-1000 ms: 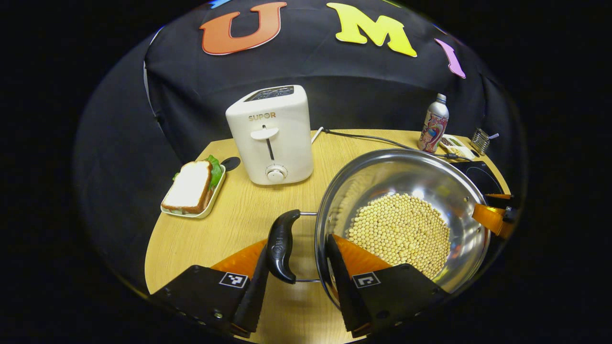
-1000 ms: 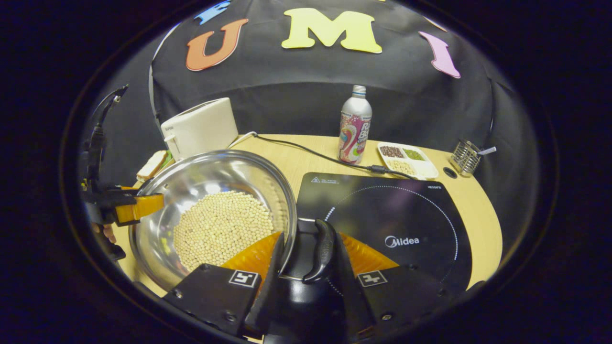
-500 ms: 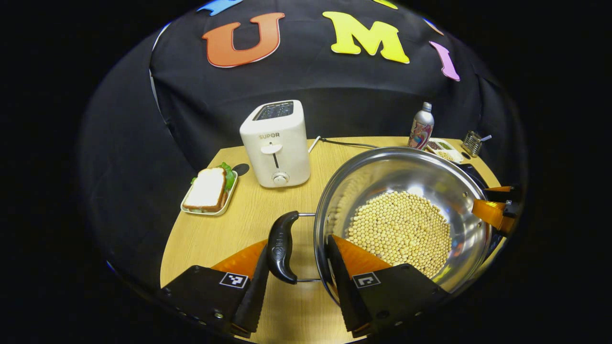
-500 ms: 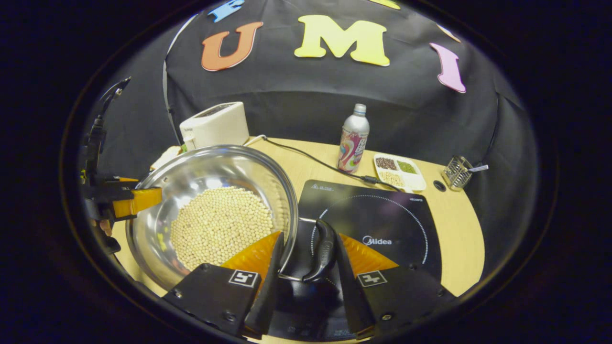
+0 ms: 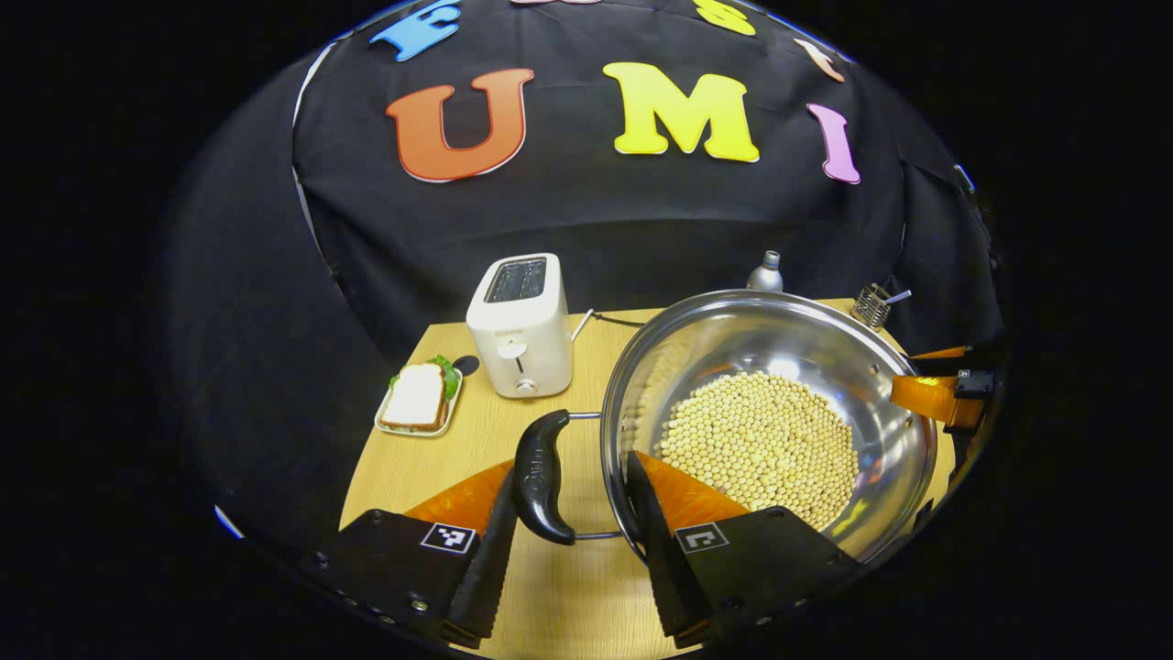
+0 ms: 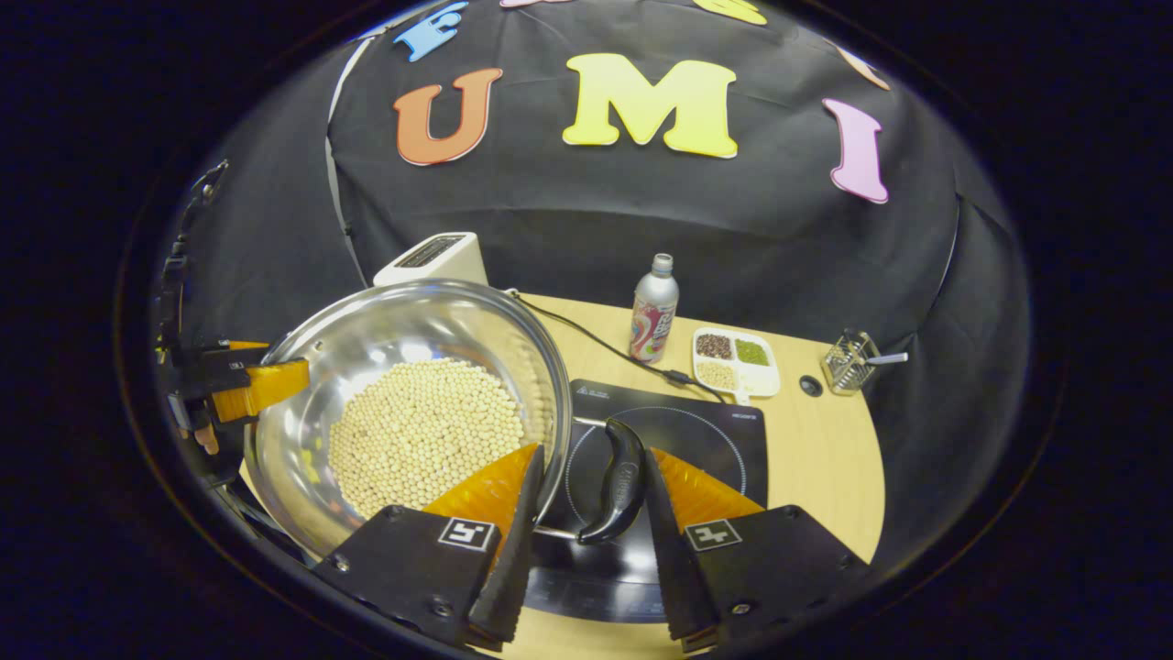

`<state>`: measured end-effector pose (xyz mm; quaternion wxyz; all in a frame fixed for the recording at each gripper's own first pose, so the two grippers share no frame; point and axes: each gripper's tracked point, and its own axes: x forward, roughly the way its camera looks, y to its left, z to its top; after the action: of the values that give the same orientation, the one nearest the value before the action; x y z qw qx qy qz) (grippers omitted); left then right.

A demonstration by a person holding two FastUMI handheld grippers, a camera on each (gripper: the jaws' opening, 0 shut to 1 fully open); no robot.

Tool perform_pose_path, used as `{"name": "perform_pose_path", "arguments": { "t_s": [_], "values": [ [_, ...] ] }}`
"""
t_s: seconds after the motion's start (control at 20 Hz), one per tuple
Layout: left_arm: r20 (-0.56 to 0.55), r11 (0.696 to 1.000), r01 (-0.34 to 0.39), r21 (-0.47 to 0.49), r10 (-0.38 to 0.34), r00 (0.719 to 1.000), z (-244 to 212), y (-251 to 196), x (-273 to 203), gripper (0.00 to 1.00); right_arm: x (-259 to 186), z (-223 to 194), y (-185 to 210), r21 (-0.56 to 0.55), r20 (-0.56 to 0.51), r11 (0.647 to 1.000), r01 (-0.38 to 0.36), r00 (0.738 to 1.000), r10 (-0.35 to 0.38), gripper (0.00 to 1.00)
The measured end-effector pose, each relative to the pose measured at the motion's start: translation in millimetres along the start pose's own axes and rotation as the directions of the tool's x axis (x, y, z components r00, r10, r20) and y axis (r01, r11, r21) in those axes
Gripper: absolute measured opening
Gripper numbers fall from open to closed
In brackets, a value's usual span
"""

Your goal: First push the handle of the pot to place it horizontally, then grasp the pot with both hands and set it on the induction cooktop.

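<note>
A steel pot [image 5: 779,330] of soybeans [image 5: 761,440] hangs above the wooden table [image 5: 440,467], carried by both grippers. My left gripper [image 5: 570,469] is shut on the pot's black left handle [image 5: 541,472], one finger outside the handle and the other against the pot's wall. My right gripper [image 6: 593,456] is shut the same way on the right handle [image 6: 619,481]. Below that handle lies the black induction cooktop [image 6: 696,431]. The pot [image 6: 412,321] sits mostly left of the cooktop. Each gripper shows at the far rim in the other's view, the right gripper [image 5: 935,399] and the left gripper [image 6: 247,385].
A white toaster [image 5: 520,325] and a sandwich on a plate [image 5: 417,399] stand at the table's left. Behind the cooktop are a bottle [image 6: 652,307], a tray of beans [image 6: 733,359], a wire holder [image 6: 848,362] and a power cable [image 6: 596,339].
Both grippers have risen with the pot between them; the table, toaster and cooktop now look smaller and farther below. The grip on both handles is unchanged.
</note>
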<state>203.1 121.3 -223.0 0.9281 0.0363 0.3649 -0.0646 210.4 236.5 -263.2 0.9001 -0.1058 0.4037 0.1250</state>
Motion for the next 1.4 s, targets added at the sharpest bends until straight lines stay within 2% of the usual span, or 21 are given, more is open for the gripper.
{"name": "perform_pose_path", "arguments": {
  "t_s": [0.45,0.75,1.05,1.4],
  "values": [
    [0.045,0.999,0.028,0.040,-0.030,0.999,61,-81,-20,0.64,-49,37,-92,-0.028,0.041,0.998,0.057,0.998,-0.056,0.60],
    [0.095,0.997,0.050,0.056,-0.055,0.994,92,-141,-16,0.64,-66,42,-155,-0.003,0.063,0.996,0.093,0.994,-0.093,0.61],
    [0.074,0.994,0.084,0.064,-0.088,0.993,82,-180,9,0.64,-52,27,-199,0.029,0.052,0.993,0.118,0.992,-0.119,0.61],
    [0.018,0.992,0.088,0.090,-0.090,0.996,66,-207,46,0.64,0,-4,-213,0.068,-0.014,0.991,0.114,0.993,-0.113,0.61]
  ]
}}
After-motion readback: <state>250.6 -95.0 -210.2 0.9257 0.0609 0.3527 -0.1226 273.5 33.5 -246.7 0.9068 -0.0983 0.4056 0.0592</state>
